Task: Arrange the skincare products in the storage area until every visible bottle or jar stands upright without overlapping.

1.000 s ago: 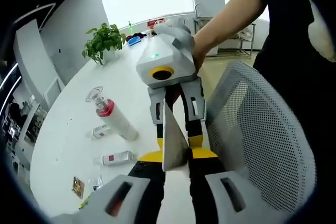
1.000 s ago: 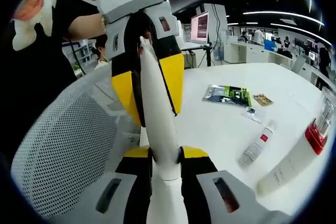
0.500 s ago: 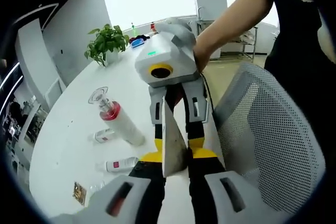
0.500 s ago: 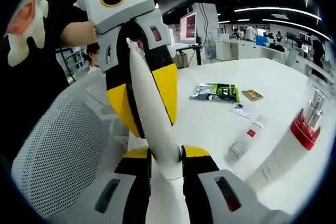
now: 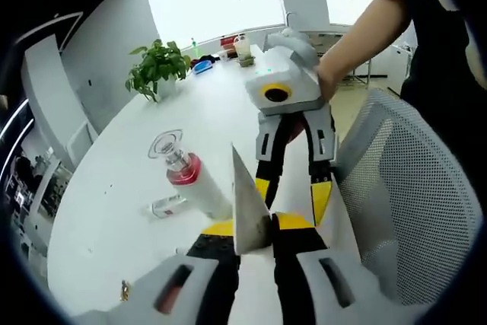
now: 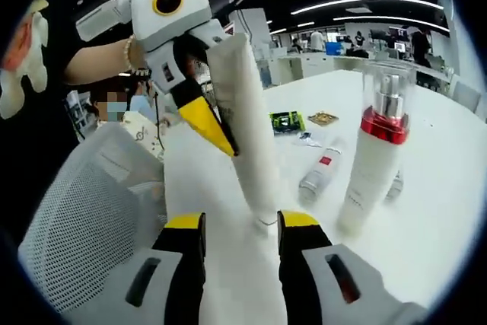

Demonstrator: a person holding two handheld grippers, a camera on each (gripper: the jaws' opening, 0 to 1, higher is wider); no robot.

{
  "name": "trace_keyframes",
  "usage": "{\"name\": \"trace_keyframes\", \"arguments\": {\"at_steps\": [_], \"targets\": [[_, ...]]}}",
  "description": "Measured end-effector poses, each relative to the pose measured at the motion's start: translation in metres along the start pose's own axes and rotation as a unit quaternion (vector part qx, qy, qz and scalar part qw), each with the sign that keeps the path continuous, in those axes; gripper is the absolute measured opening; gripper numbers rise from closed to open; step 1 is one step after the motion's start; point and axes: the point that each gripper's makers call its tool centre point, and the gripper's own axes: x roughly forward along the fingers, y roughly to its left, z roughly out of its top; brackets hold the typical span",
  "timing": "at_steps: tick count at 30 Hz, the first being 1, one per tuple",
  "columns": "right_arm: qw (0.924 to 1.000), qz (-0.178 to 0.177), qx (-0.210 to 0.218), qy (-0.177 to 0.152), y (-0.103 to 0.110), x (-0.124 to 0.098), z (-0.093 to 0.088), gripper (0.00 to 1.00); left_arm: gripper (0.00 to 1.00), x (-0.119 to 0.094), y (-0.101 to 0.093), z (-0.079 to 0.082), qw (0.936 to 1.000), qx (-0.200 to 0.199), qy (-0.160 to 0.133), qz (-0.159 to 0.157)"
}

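A white squeeze tube [image 5: 247, 207] is clamped in my left gripper [image 5: 255, 226], which is shut on it. From the other side, the tube [image 6: 247, 135] runs from the left gripper [image 6: 217, 131] down to my right gripper [image 6: 242, 222]. The right gripper's jaws stand open, with the tube's cap end loose between them. In the left gripper view the right gripper [image 5: 291, 194] hangs open just right of the tube. A white pump bottle [image 6: 377, 157] with a red collar and clear cap stands upright on the white table [image 6: 449, 218]. Small bottles [image 6: 319, 176] lie on their sides beside it.
A grey mesh chair back [image 5: 411, 211] sits close to the table edge beside both grippers. A green packet [image 6: 288, 121] and a small brown packet [image 6: 323, 118] lie further back. A potted plant [image 5: 156, 70] stands at the table's far end. A person's arm holds each gripper.
The right gripper's jaws have opened off the tube, which stays in the left gripper. The right gripper has drawn off to the right in the left gripper view.
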Motion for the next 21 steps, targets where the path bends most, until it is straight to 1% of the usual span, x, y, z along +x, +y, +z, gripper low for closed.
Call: {"name": "trace_keyframes", "arguments": {"at_steps": [2, 4, 8, 11, 15, 21], "targets": [[0.9998, -0.010, 0.014, -0.010, -0.001, -0.004, -0.001, 0.41, 0.20, 0.001, 0.007, 0.000, 1.0000, 0.002, -0.001, 0.002], [0.9994, -0.018, 0.025, -0.013, -0.001, -0.007, -0.004, 0.43, 0.20, 0.002, 0.014, -0.001, 1.0000, 0.003, -0.002, 0.003], [0.9978, -0.043, 0.044, -0.024, -0.006, -0.015, -0.007, 0.52, 0.20, 0.006, 0.028, -0.001, 0.9999, 0.008, -0.005, 0.008], [0.9967, -0.054, 0.054, -0.027, -0.008, -0.019, -0.010, 0.56, 0.20, 0.007, 0.039, -0.002, 0.9999, 0.010, -0.008, 0.011], [0.9957, -0.065, 0.061, -0.024, -0.009, -0.023, -0.014, 0.57, 0.20, 0.011, 0.054, -0.004, 0.9998, 0.010, -0.011, 0.016], [0.9940, -0.075, 0.073, -0.030, -0.010, -0.027, -0.016, 0.58, 0.20, 0.015, 0.061, 0.000, 0.9997, 0.004, -0.021, 0.013]]}}
